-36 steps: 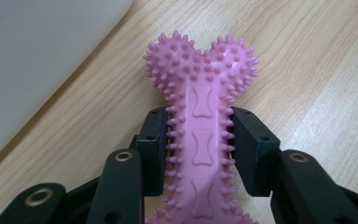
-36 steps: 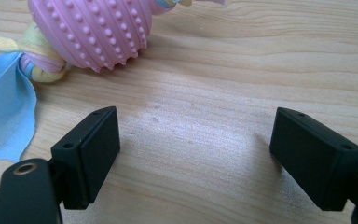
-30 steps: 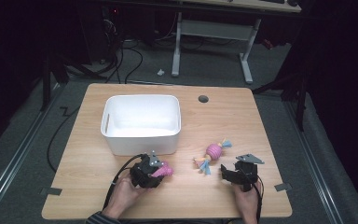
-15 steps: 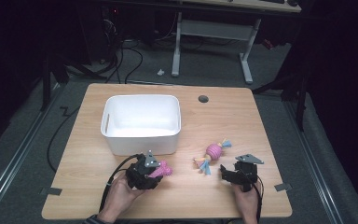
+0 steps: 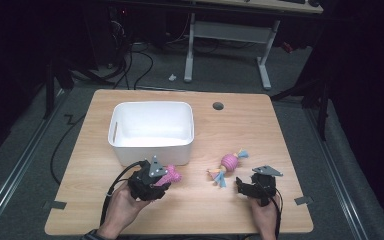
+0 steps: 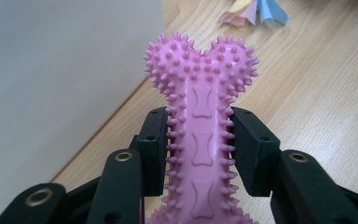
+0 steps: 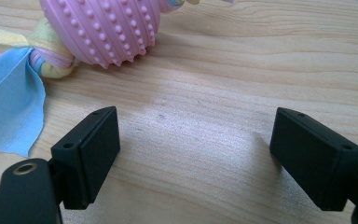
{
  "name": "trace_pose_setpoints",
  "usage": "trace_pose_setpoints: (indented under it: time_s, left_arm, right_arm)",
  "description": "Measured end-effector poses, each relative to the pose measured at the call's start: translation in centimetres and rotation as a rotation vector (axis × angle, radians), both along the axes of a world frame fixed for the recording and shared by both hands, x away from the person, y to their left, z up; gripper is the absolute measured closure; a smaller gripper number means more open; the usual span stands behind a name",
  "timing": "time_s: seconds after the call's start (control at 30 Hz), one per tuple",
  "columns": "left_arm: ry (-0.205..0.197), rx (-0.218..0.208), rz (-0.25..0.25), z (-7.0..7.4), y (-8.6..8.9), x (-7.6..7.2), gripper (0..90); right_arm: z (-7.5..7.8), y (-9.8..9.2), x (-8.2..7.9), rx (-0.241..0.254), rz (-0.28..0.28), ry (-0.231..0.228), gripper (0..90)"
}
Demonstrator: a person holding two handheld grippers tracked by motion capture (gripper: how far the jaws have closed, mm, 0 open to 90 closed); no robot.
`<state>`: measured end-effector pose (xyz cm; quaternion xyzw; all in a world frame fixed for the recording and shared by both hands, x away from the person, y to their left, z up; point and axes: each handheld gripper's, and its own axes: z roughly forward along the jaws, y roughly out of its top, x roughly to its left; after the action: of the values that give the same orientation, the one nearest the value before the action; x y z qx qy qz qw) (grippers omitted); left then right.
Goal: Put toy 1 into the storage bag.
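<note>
My left gripper [image 5: 161,176] [image 6: 199,144] is shut on a pink spiked bone toy [image 5: 170,175] [image 6: 200,126], its pads clamped on the shaft while the knobbed end sticks out ahead. It hangs a little above the wooden table [image 5: 260,130], just in front of the white bin [image 5: 152,131] [image 6: 51,70]. My right gripper [image 5: 241,182] [image 7: 196,154] rests low on the table at the right, jaws wide apart with bare wood between them. A pink knobbed ball toy with cloth tails [image 5: 228,163] [image 7: 102,28] lies just beyond its tips.
The white bin stands open-topped at the table's left centre. A round grommet hole [image 5: 218,106] sits near the far edge. Blue and yellow cloth tails [image 7: 9,98] spread toward my right gripper's left jaw. Desk legs and cables lie on the floor behind the table.
My left gripper has lifted the pink bone toy off the table and drifted slightly toward the bin. The right gripper and the ball toy have stayed still.
</note>
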<state>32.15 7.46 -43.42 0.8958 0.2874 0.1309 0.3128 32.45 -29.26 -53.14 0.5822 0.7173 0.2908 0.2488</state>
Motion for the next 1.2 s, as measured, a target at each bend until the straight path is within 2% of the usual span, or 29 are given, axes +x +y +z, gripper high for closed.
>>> trace_pose_setpoints:
  time_s: [0.23, 0.6, 0.7, 1.2]
  left_arm:
    - [-0.01, -0.029, 0.002, 1.6, 1.1, 0.3, 58.8]
    - [-0.043, -0.092, 0.009, 5.6, 2.6, 1.8, 58.8]
    - [-0.038, -0.115, 0.006, 6.3, 3.0, 2.3, 58.8]
    - [-0.024, -0.15, 0.038, 8.5, 4.5, 5.7, 58.7]
  right_arm:
    - [0.0, 0.0, 0.0, 0.0, 0.0, 0.0, 15.8]
    - [0.0, 0.0, 0.0, 0.0, 0.001, 0.0, 15.7]
    - [0.0, 0.0, 0.0, 0.0, 0.001, 0.0, 15.8]
    - [0.0, 0.0, 0.0, 0.0, 0.001, 0.0, 15.8]
